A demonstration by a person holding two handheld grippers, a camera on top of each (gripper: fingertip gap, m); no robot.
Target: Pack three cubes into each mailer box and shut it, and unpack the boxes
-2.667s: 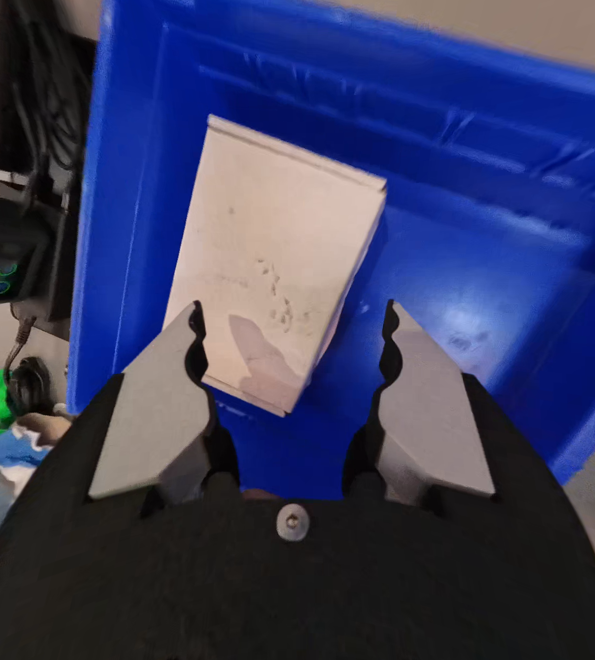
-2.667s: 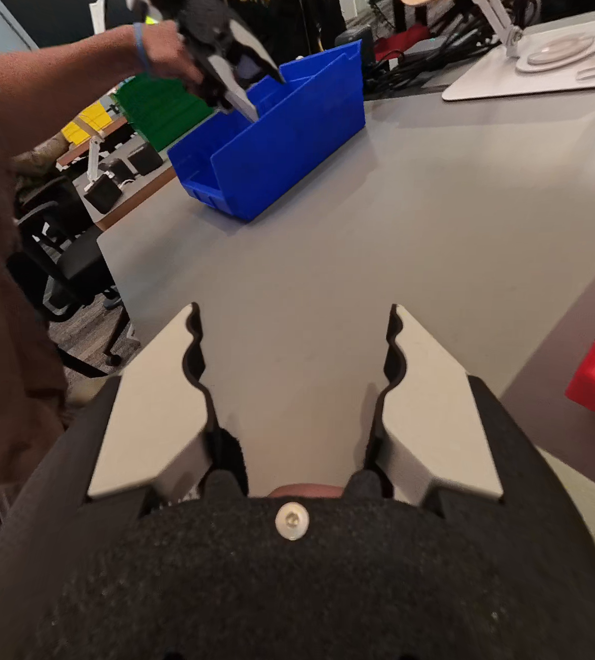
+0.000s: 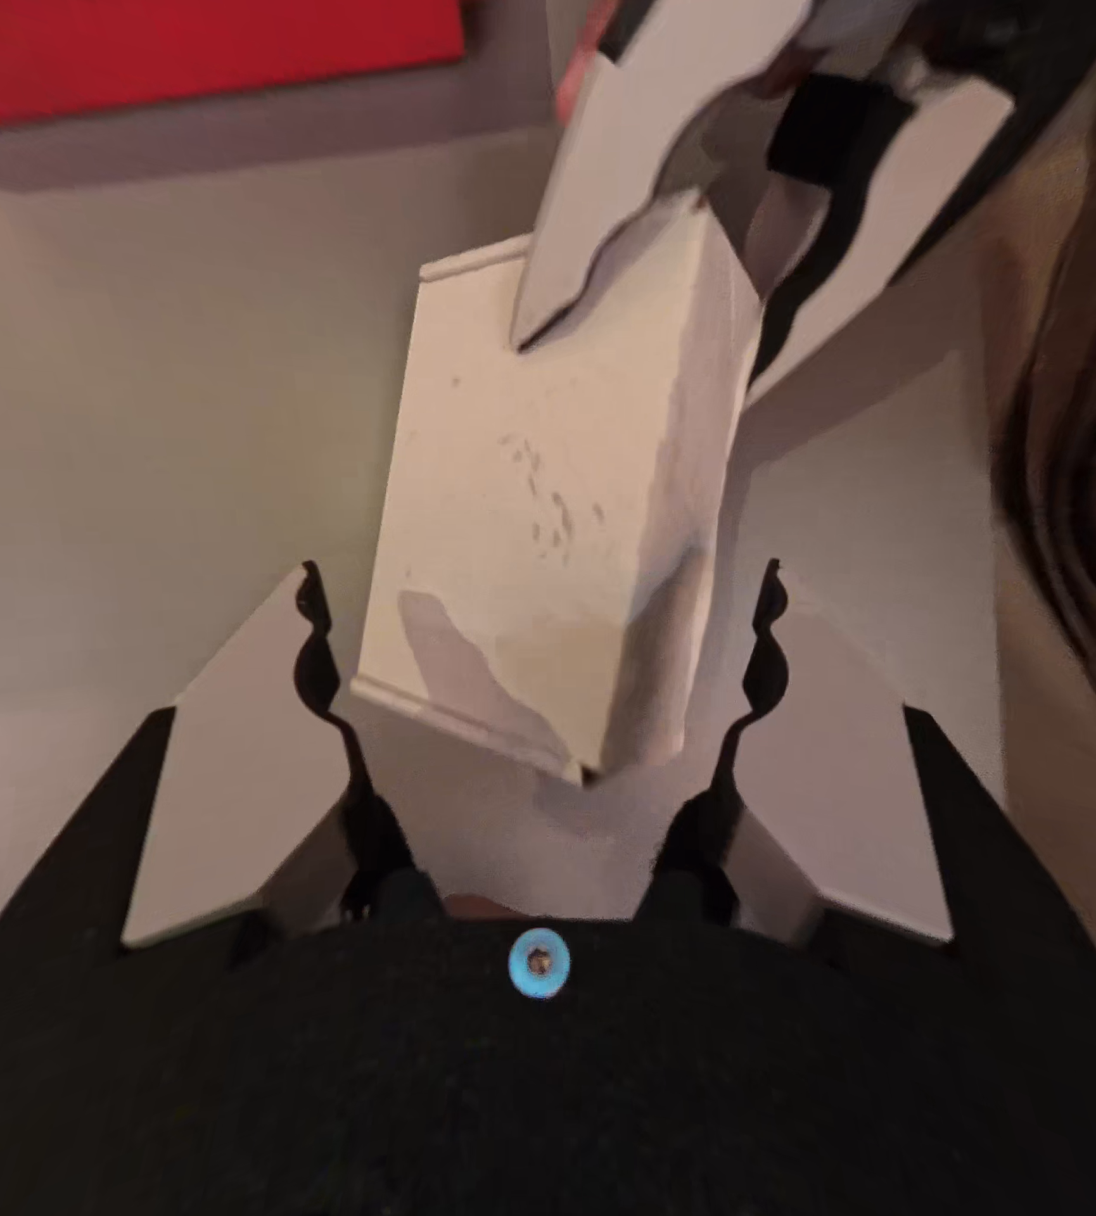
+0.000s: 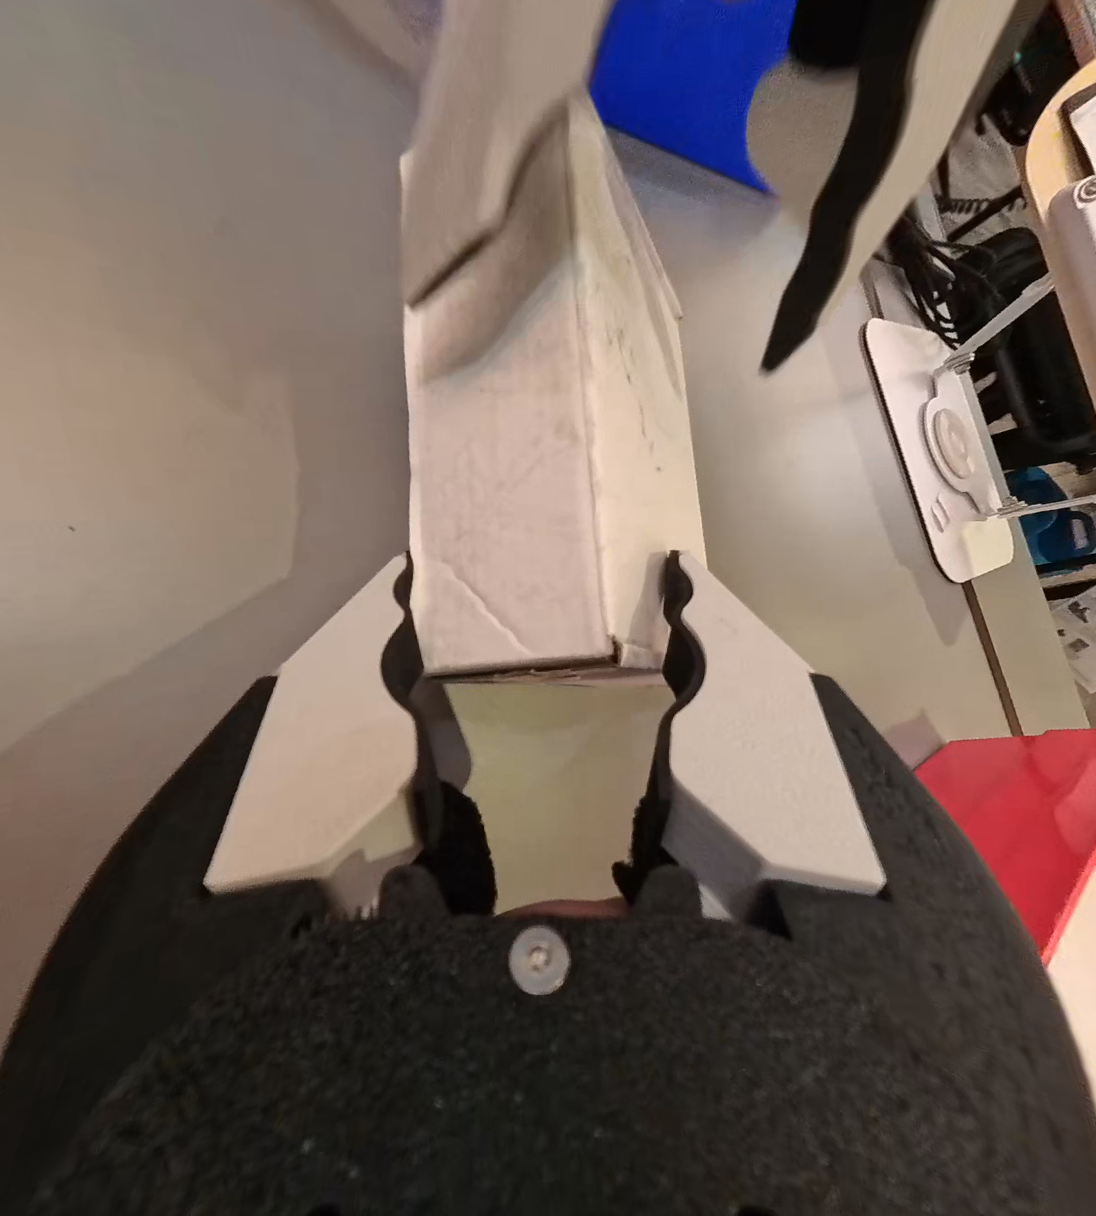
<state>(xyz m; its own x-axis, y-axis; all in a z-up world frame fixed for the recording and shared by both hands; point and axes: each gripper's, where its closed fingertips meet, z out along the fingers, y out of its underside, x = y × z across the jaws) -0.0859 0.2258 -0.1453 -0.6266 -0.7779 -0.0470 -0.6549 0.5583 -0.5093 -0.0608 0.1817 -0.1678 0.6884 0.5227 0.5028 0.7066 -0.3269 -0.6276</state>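
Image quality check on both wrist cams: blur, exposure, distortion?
Left wrist view: dim and warm-tinted, motion blur smears the white mailer box and the right gripper above it. Right wrist view: brighter; box fairly sharp near the fingers, blurred farther up; wide-angle bending at the edges.

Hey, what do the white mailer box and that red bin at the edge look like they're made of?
The mailer box looks like matte white paperboard or thin cardboard: creased, scuffed faces and a brownish cut edge at its near end, where the right tool grips it. The red bin looks like glossy moulded plastic, judging by soft highlights on its smooth wall, though that is not certain.
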